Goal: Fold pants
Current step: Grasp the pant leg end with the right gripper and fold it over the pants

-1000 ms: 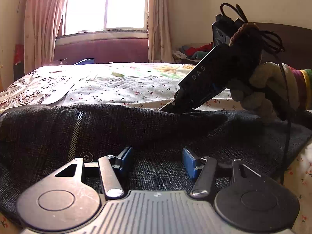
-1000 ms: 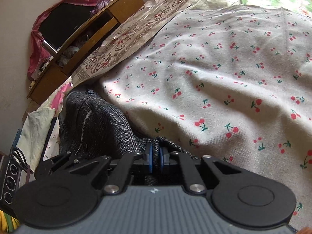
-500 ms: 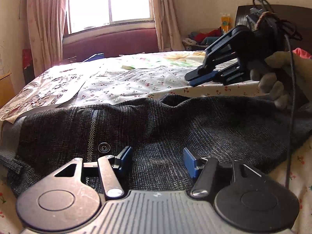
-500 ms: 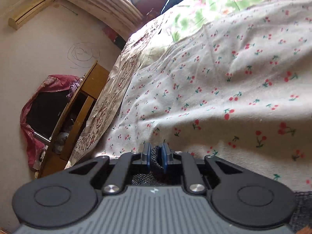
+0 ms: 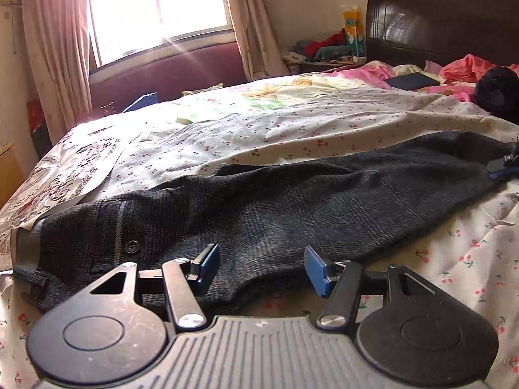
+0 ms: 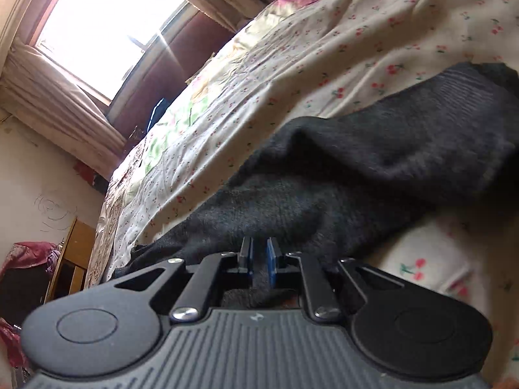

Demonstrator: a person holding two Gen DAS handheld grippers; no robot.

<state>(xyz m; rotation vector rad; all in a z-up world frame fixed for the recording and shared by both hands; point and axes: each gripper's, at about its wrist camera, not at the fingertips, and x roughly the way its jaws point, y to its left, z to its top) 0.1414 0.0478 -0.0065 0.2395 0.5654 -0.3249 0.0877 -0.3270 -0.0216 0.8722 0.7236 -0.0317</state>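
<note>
Dark grey checked pants (image 5: 259, 207) lie stretched across the cherry-print bed sheet (image 5: 292, 129), waistband with a button at the left, legs running right. My left gripper (image 5: 259, 267) is open and empty, just in front of the near edge of the pants. My right gripper (image 6: 258, 256) is shut on the pants' fabric (image 6: 324, 175), which runs away from its blue pads. The tip of the right gripper (image 5: 504, 167) shows at the right edge of the left wrist view, at the leg end.
A dark headboard (image 5: 438, 22) and pink bedding (image 5: 464, 68) with a black tablet (image 5: 412, 81) lie at the far right. A window with curtains (image 5: 155, 9) is behind the bed. A wooden cabinet (image 6: 68, 259) stands at the left.
My right gripper has carried the pants' leg end far to the right, so the pants now lie stretched out flat. My left gripper stays open and has drawn back slightly.
</note>
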